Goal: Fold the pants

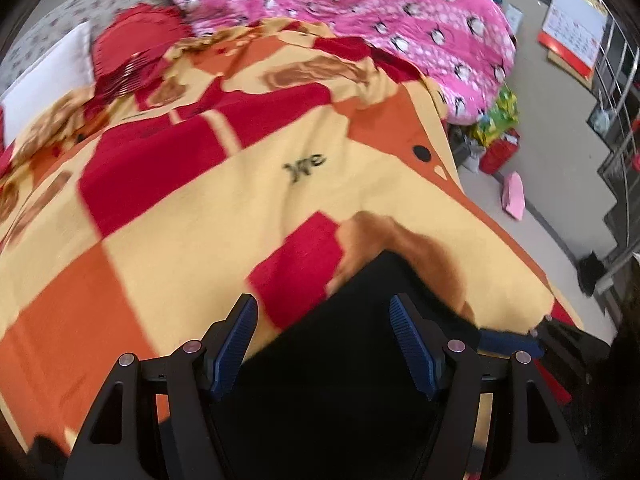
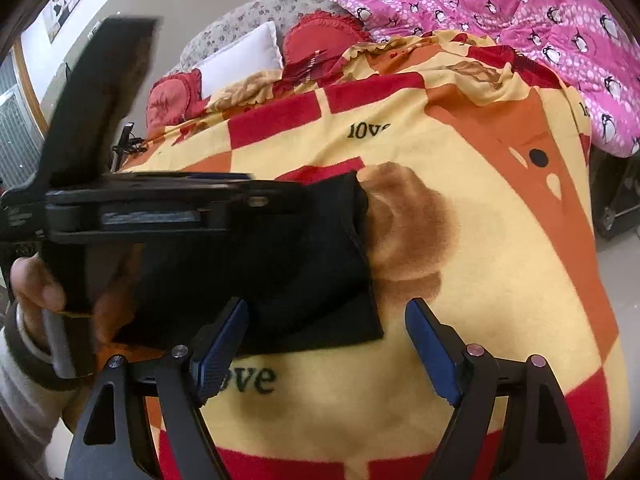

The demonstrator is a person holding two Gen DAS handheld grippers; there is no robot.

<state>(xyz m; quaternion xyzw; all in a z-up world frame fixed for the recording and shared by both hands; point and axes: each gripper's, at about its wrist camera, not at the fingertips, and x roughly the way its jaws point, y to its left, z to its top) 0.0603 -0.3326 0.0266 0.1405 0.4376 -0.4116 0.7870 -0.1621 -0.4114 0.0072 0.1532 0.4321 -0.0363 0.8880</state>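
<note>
The black pants (image 2: 296, 272) lie folded into a compact rectangle on the yellow, red and orange blanket (image 2: 460, 208). In the left wrist view the pants (image 1: 340, 360) fill the lower middle, under my left gripper (image 1: 324, 332), which is open and empty just above them. My right gripper (image 2: 326, 332) is open and empty, its left finger over the pants' near edge. The left gripper (image 2: 160, 204) shows from the side over the pants' left part. The right gripper's tip (image 1: 516, 342) shows at the pants' right edge.
A pink penguin quilt (image 1: 400, 20) is heaped at the bed's far right. Red cushions (image 2: 320, 36) and a white pillow (image 2: 240, 60) lie at the head. The floor (image 1: 560, 160) with bags and a pink item (image 1: 514, 196) is right of the bed.
</note>
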